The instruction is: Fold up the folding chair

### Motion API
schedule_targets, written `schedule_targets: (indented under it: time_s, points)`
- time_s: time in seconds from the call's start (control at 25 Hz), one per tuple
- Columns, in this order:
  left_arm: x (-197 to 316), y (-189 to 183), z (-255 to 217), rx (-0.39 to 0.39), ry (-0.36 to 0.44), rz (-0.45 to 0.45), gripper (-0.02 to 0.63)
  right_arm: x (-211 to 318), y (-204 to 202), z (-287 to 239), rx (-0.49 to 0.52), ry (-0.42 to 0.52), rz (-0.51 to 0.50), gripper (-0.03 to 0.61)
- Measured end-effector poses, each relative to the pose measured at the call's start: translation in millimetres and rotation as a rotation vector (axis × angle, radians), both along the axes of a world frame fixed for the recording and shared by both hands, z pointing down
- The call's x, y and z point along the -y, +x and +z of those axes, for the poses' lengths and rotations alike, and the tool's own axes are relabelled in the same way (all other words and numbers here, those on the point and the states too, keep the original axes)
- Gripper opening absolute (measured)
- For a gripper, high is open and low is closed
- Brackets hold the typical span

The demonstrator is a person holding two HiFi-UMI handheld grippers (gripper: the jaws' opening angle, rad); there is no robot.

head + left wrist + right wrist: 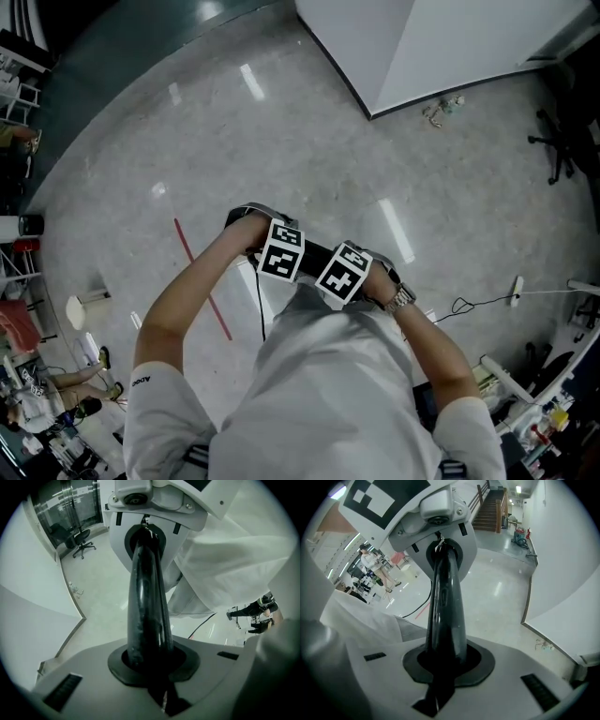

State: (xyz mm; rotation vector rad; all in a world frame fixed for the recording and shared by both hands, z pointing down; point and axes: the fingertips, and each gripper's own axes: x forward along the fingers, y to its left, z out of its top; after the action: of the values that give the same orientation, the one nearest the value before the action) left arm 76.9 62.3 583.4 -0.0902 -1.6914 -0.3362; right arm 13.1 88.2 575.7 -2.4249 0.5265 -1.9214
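Note:
No folding chair shows in any view. In the head view I hold both grippers close in front of my white shirt. The marker cubes of the left gripper (281,250) and the right gripper (342,272) sit side by side. In the left gripper view the left gripper (146,534) has its black jaws pressed together into one dark column. That column reaches up to the other gripper's white front. The right gripper view shows the right gripper (443,545) the same way, with the left one's marker cube above. Nothing is visible between either pair of jaws.
Polished grey stone floor lies all around. A white wall panel (394,47) has its corner ahead. A red line (202,281) crosses the floor at left. A black office chair (561,150) stands at right, with a cable (469,305) nearby. Stairs (490,508) and a bystander (370,564) are farther off.

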Motion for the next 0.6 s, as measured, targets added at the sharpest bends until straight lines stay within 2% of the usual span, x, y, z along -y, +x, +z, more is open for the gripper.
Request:
schedule_targets:
  time_s: [0.44,0.6]
  points:
    - [-131.5,-100.7,-4.4,-0.006,-0.084,-0.003,0.055,-132.5,-100.1,-4.6,-0.010,-0.095,-0.007,0.045]
    - [-176.3,-136.7,-2.2,-0.007,-0.112,0.027,0.055,-176.8,-136.7,-3.0,-0.003,-0.120,0.011,0.046]
